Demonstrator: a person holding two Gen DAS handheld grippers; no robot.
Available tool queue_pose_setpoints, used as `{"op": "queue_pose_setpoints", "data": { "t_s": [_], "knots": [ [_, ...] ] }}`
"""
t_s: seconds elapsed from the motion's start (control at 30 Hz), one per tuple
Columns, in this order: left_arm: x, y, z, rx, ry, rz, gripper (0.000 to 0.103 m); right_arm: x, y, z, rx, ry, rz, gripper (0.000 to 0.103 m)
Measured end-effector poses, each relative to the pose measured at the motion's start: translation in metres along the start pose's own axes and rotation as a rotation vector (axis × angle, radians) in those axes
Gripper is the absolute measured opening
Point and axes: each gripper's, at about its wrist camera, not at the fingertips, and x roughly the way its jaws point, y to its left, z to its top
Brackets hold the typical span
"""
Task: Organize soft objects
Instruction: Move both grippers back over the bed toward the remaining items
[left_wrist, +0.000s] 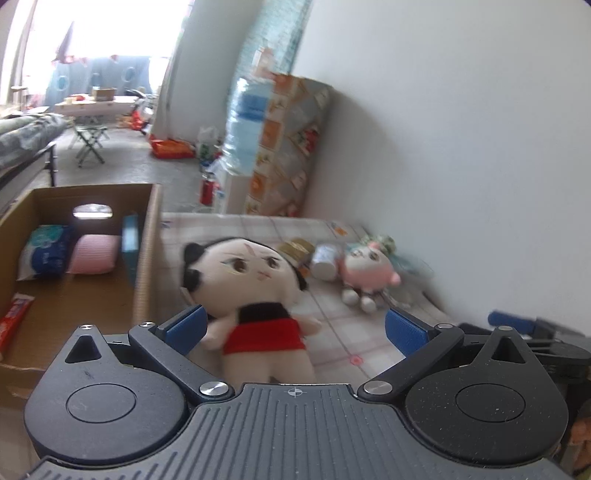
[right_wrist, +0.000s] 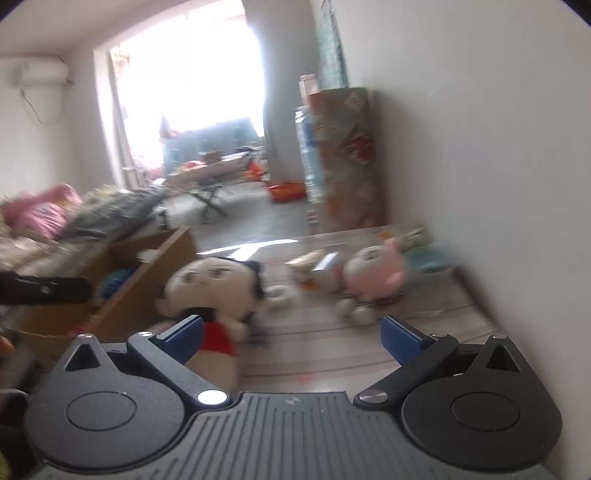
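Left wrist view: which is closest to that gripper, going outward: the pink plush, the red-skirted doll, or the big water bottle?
1. Red-skirted doll, right between the open jaws, by the cardboard box.
2. Pink plush, farther back on the right, near the wall.
3. Water bottle, farthest, standing beyond the mat.

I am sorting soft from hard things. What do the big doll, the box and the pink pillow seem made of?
Doll: plush fabric, matte and fuzzy at the edges, likely stuffed.
Box: brown cardboard, corrugated rim showing.
Pillow: pink cloth, puffy, seemingly ribbed; blur leaves the weave unclear.
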Motion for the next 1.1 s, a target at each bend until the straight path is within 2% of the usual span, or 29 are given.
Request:
{"op": "queue_pose_setpoints", "data": {
  "t_s": [0.2, 0.27, 0.4, 0.57, 0.63, 0.73, 0.9, 1.1],
  "knots": [
    [0.016, -0.02, -0.001, 0.03, 0.046, -0.035, 0.103, 0.005, -0.003, -0.003, -0.064, 0.025, -0.08, 0.103],
    [0.02, -0.028, -0.004, 0.078, 0.039, -0.035, 0.103, 0.005, -0.003, -0.003, -0.096, 0.011, -0.083, 0.103],
    [0.028, -0.044, -0.012, 0.134, 0.038, -0.026, 0.103, -0.001, -0.002, -0.002, -0.135, -0.036, -0.147, 0.103],
    [0.051, -0.064, -0.01, 0.211, 0.073, 0.005, 0.103, -0.003, -0.014, -0.013, -0.12, -0.094, -0.14, 0.103],
    [0.06, -0.07, -0.005, 0.227, 0.071, 0.012, 0.103, -0.004, -0.023, -0.016, -0.114, -0.12, -0.097, 0.103],
    [0.075, -0.078, 0.006, 0.224, 0.061, 0.001, 0.103, -0.006, -0.039, -0.018, -0.037, -0.157, -0.031, 0.103],
    [0.111, -0.091, 0.032, 0.191, 0.074, -0.056, 0.102, 0.01, -0.059, -0.022, 0.072, -0.171, -0.035, 0.103],
    [0.172, -0.087, 0.064, 0.058, 0.136, -0.087, 0.095, 0.04, -0.069, -0.03, 0.115, -0.144, -0.028, 0.097]
  ]
}}
